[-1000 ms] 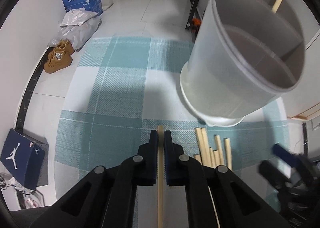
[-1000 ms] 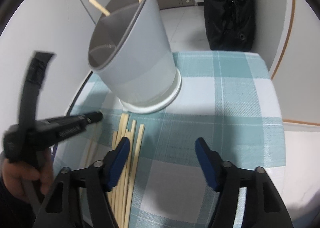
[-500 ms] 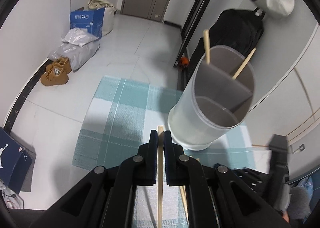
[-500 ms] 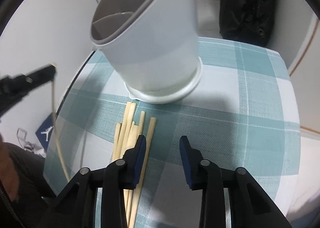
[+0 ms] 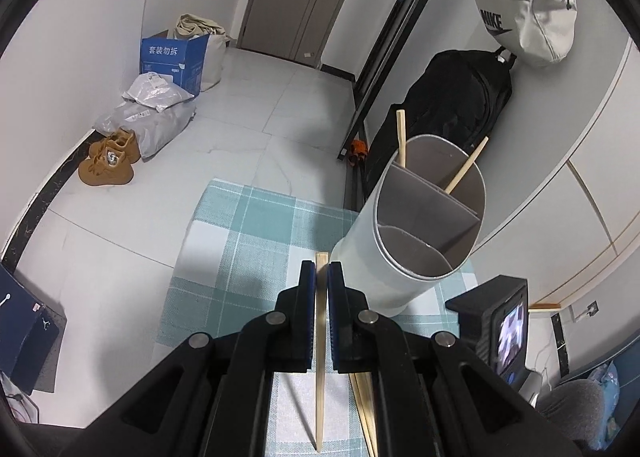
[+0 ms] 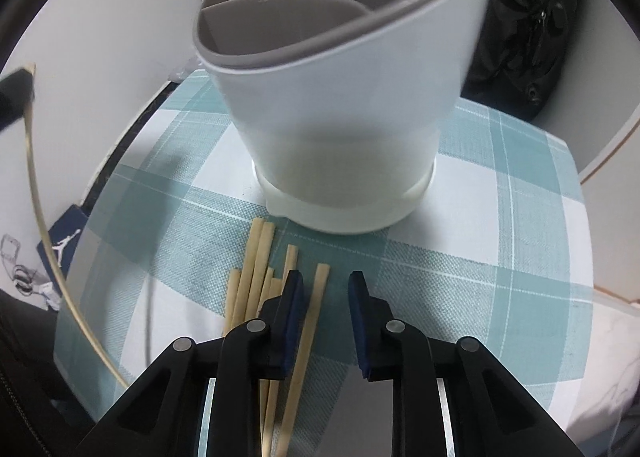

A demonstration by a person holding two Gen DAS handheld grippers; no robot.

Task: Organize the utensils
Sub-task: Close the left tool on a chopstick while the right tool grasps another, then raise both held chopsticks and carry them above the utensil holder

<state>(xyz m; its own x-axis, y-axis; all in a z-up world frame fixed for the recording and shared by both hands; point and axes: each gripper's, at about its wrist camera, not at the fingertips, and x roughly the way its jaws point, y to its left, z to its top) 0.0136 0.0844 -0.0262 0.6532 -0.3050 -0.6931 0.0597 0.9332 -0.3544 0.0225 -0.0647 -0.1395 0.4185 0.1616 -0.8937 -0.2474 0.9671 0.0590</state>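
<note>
My left gripper is shut on a pale wooden chopstick and holds it in the air above the table, left of the white divided utensil holder. Two chopsticks stand in the holder's far compartment. In the right wrist view, the same holder stands just beyond a pile of chopsticks lying on the checked cloth. My right gripper hovers low over the pile's right side with its jaws closing. One chopstick lies between them, by the left finger, and the pads do not press it.
The teal and white checked tablecloth covers a small table whose edges are close on the left and far sides. Far below on the floor are brown shoes, a blue box and a black backpack. A white bag hangs on the wall.
My left gripper rose and tilted up with the chopstick, so the holder now looks smaller and farther. My right gripper moved in over the pile, and its jaws narrowed around one chopstick.
</note>
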